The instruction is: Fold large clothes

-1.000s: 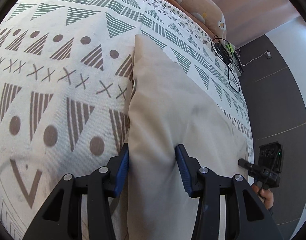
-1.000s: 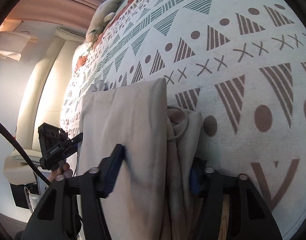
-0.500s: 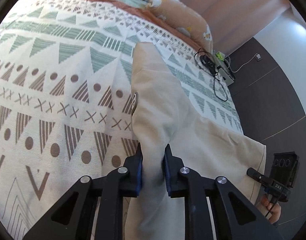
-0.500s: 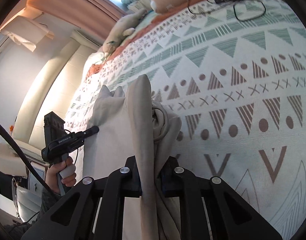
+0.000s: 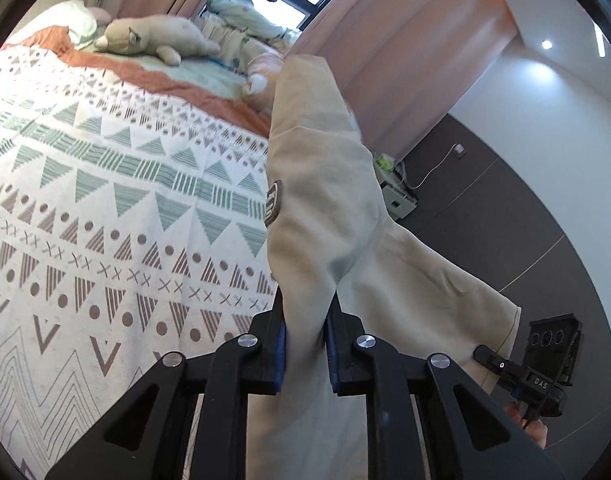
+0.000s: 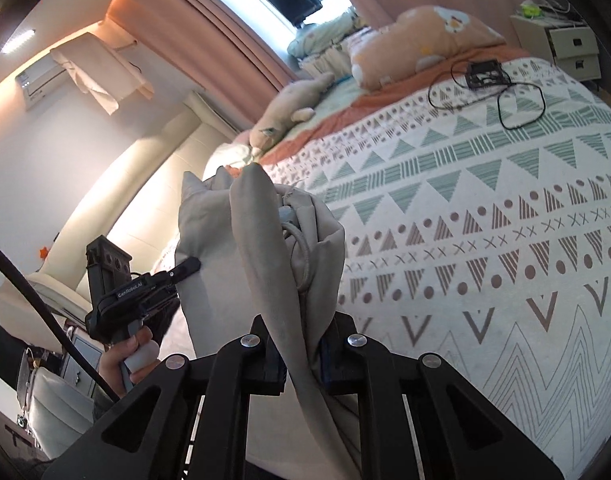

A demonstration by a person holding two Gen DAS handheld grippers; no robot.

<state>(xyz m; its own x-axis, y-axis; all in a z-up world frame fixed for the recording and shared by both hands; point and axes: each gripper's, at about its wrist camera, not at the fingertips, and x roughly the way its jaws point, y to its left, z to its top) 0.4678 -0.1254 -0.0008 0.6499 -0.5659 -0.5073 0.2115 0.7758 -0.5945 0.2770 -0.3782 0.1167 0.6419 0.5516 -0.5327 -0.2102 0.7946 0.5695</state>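
A large beige garment (image 5: 321, 216) with a round brown patch hangs lifted above the patterned bedspread (image 5: 105, 216). My left gripper (image 5: 305, 344) is shut on a fold of it. My right gripper (image 6: 301, 352) is shut on another bunched edge of the same garment (image 6: 261, 248), where a drawstring cord shows. The other gripper shows at the right edge of the left wrist view (image 5: 545, 368) and at the left of the right wrist view (image 6: 125, 288), beside the cloth.
A plush toy (image 5: 153, 40) and pillows lie at the head of the bed. A black cable and device (image 6: 485, 80) lie on the bedspread (image 6: 505, 240). A nightstand (image 6: 573, 48) stands beyond the bed, pink curtains behind.
Both grippers closed on the garment, then rose and tilted up, lifting the cloth off the bed. The views now show the room's far end.
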